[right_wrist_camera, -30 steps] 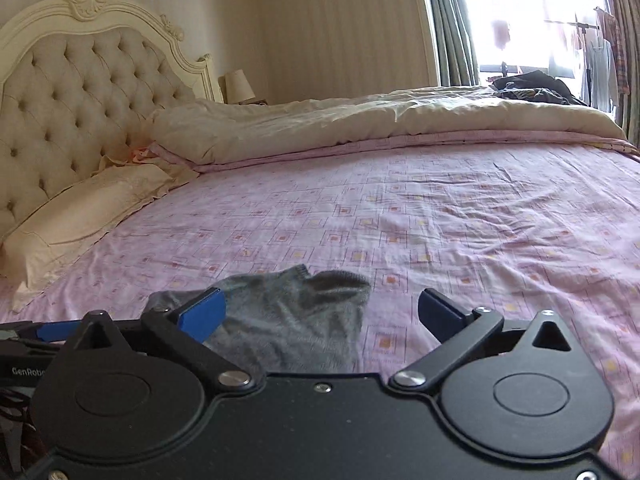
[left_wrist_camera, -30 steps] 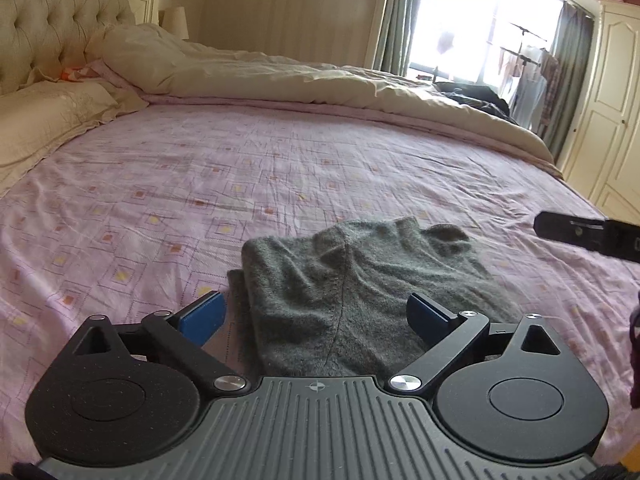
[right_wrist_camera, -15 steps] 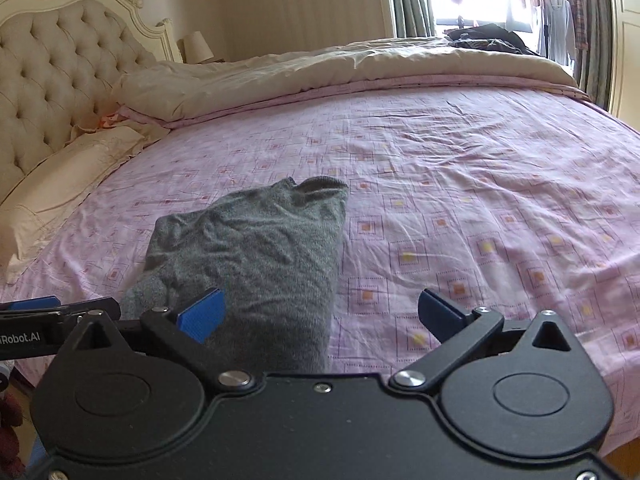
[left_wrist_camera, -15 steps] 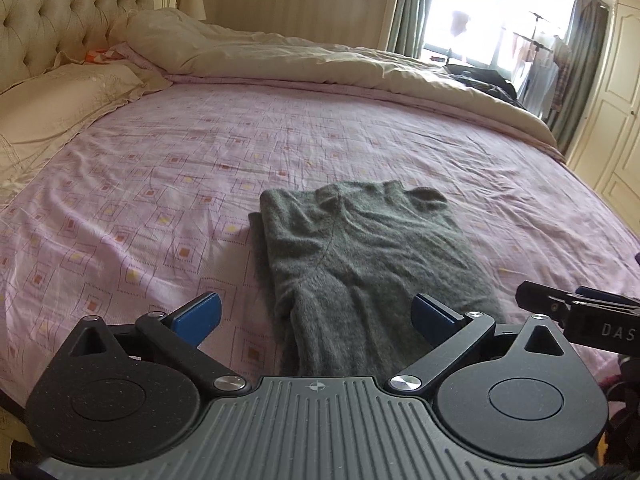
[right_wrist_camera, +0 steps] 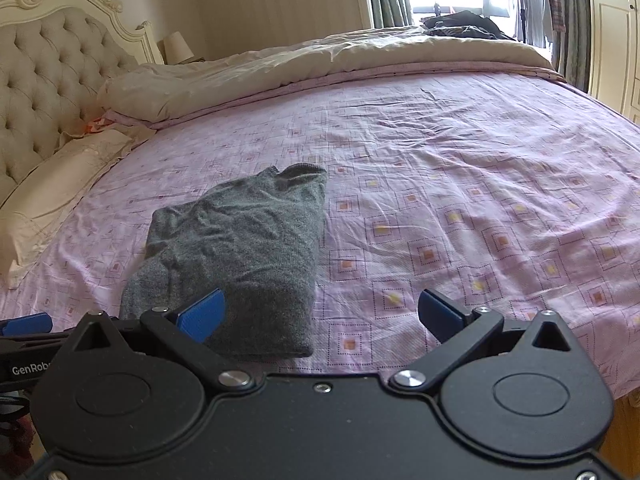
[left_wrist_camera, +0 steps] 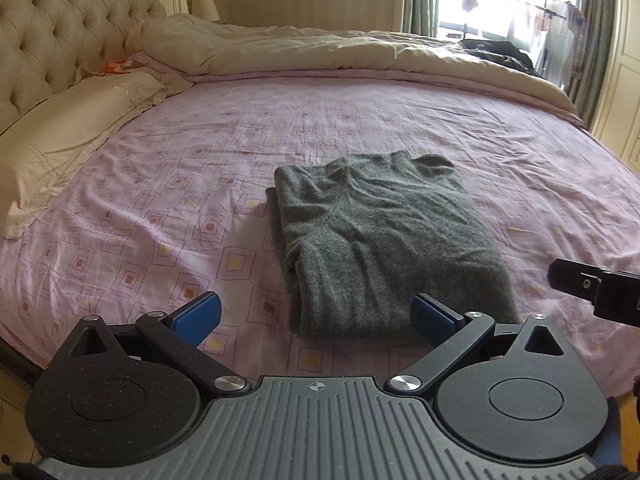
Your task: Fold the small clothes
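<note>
A grey knit sweater lies folded into a rectangle on the pink patterned bed sheet, collar end away from me. My left gripper hovers open above the bed's near edge, just short of the sweater's near end, nothing between its blue pads. In the right wrist view the same sweater sits left of centre. My right gripper is open and empty above the near edge, its left pad over the sweater's near corner. The right gripper's finger shows at the left view's right side.
A tufted headboard and cream pillow are on the left. A rolled cream duvet lines the far side with dark clothes on it. A wardrobe stands at right, window and drying rack behind.
Both grippers have pulled back and risen away from the sweater, which now lies farther ahead and in full view. Both stayed open; the sweater has not moved.
</note>
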Motion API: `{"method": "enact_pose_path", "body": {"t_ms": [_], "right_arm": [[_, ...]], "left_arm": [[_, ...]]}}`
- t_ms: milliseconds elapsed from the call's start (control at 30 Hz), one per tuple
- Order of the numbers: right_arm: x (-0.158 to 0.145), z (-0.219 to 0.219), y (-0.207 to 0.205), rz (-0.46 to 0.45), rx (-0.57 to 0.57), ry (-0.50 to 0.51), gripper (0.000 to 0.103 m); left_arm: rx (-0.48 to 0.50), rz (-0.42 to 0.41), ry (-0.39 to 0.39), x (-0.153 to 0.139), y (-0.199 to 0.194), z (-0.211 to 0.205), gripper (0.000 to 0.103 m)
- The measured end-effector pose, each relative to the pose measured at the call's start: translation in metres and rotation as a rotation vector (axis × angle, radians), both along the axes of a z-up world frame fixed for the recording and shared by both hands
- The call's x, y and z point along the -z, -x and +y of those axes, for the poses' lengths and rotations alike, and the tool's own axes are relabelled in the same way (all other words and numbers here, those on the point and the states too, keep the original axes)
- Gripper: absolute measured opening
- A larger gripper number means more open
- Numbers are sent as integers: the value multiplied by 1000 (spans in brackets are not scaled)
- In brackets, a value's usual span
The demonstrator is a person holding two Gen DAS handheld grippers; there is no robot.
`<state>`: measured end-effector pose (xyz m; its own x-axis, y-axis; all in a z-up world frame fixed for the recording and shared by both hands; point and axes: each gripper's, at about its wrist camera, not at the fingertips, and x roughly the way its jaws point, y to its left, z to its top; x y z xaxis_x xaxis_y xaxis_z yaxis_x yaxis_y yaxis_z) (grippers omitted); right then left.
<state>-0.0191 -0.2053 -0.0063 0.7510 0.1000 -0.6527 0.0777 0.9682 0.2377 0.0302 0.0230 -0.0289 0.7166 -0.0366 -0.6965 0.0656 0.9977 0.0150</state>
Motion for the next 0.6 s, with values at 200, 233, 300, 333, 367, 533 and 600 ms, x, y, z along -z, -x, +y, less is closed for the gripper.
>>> {"method": "enact_pose_path", "body": {"t_ms": [200, 233, 300, 333, 367, 533, 600], "right_arm": [[-6, 5, 4, 14, 5, -15, 103], [-7, 7, 4, 22, 20, -2, 103], [-10, 9, 4, 26, 38, 29, 103], [-12, 9, 4, 26, 46, 43, 103], [-13, 9, 4, 27, 53, 48, 103], [-16, 6, 2, 44, 32, 14, 103], [-16, 8, 1, 50, 19, 7, 103]], "left_arm": [[-25, 20, -34, -4, 4, -3, 102], [-28, 21, -39, -5, 4, -3, 102], [-25, 17, -38, -7, 5, -3, 102], [-24, 13, -33, -8, 5, -3, 102], [-24, 10, -26, -8, 6, -2, 102], [-38, 33, -9, -11, 5, 0, 102], [-38, 37, -9, -11, 5, 0, 102]]}}
